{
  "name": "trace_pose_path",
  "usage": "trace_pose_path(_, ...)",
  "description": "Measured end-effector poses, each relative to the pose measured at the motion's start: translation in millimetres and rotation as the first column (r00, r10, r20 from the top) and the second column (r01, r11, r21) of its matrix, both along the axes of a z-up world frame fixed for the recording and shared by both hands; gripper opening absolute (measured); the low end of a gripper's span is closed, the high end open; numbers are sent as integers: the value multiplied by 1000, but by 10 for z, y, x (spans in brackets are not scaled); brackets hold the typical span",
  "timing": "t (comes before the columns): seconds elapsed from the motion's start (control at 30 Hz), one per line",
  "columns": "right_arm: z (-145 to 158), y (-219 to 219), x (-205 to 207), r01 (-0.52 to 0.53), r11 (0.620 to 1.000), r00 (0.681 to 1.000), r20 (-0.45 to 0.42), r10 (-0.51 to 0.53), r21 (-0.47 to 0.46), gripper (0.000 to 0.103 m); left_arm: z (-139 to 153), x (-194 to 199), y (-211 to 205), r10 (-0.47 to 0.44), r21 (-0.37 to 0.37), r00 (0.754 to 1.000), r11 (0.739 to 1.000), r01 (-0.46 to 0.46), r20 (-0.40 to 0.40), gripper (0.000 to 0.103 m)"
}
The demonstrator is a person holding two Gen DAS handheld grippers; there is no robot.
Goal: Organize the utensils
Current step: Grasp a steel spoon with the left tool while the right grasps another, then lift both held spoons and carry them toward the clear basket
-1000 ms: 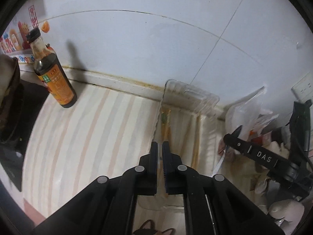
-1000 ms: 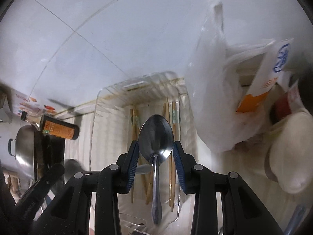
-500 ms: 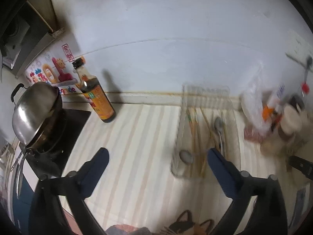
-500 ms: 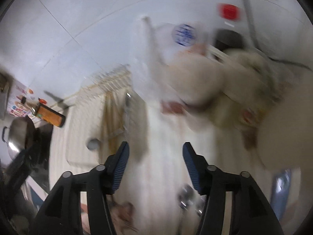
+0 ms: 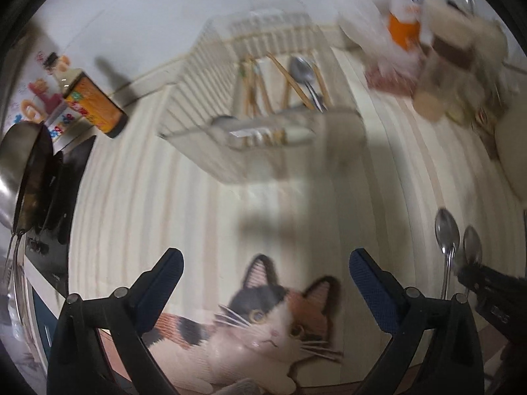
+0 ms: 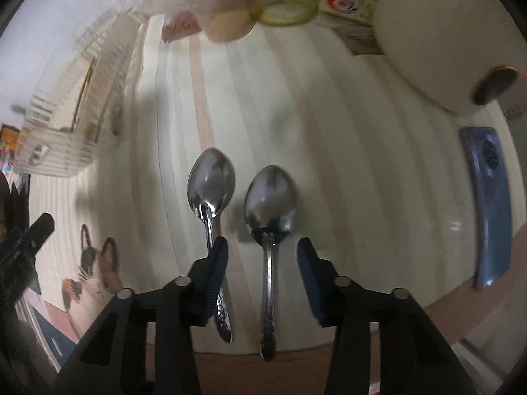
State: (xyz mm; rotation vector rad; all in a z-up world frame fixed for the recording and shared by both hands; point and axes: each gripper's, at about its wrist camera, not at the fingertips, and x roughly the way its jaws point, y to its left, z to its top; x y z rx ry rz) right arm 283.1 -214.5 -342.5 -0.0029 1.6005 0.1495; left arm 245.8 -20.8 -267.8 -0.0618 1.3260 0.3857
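While both grippers hang with jaws apart and hold nothing, the right gripper (image 6: 262, 263) straddles the handle of one spoon (image 6: 270, 204); a second spoon (image 6: 211, 184) lies just left of it. Far left, the clear tray (image 5: 263, 138) holds chopsticks (image 5: 293, 82) and another spoon (image 5: 301, 70). Near the left gripper (image 5: 265, 275) is a cat picture (image 5: 263, 326).

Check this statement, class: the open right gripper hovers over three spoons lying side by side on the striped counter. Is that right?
Not quite. The right wrist view shows two spoons, not three: the left spoon and the right spoon. The rest holds: they lie side by side on the striped counter, under the open right gripper.
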Motion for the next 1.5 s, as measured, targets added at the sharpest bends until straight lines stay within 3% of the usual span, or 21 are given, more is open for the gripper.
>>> trace_pose_path(0.07, -6, 18, 5, -19, 1000, 1000, 18, 19, -21, 12, -67, 24, -105, -23, -25, 1000, 999, 22, -19, 103)
trace_pose_path(0.2, 29, -271, -3, 44, 997, 999, 35, -42, -69, 7, -204, 115, -392, -76, -119, 995, 991, 68, -63, 102)
trace_pose_path(0.4, 68, -910, -40, 148, 985, 989, 24, -147, -84, 6, -441, 325, -977, -183, -248, 977, 957, 152, -110, 100)
trace_pose_path(0.53, 72, -1095, -48, 181, 981, 984, 10, -180, -64, 6, -601, 433, -1165, -198, -314, 969, 938, 145, -145, 77)
trace_pose_path(0.63, 45, -1196, -47, 187, 980, 982, 6, -187, -61, 6, -611, 481, -1259, -213, -285, 969, 943, 171, -122, 67)
trace_pose_path(0.7, 18, -1176, -31, 185, 980, 983, 1, -186, -71, 6, -587, 500, -1281, -219, -271, 971, 945, 185, -101, 49)
trace_pose_path(0.77, 11, -1175, -23, 179, 980, 984, -1, -180, -83, 7, -563, 510, -1274, -232, -269, 968, 942, 199, -93, 5)
trace_pose_path(0.93, 6, -898, -13, 146, 986, 989, -1, -147, -83, 3, -552, 447, -1002, -208, -268, 973, 947, 174, -101, 4)
trace_pose_path(1.17, -39, -416, -93, 48, 998, 998, -28, -49, -42, 3, -564, 45, -353, -124, -237, 984, 967, 92, -126, 3)
trace_pose_path(1.37, -73, 230, -251, -91, 996, 994, -63, 92, 25, 3, -579, -420, 362, -2, -222, 988, 975, -32, -154, 3)
trace_pose_path(1.5, -103, 697, -386, -199, 978, 975, -87, 203, 56, 3, -596, -665, 708, 72, -246, 985, 963, -110, -158, 4)
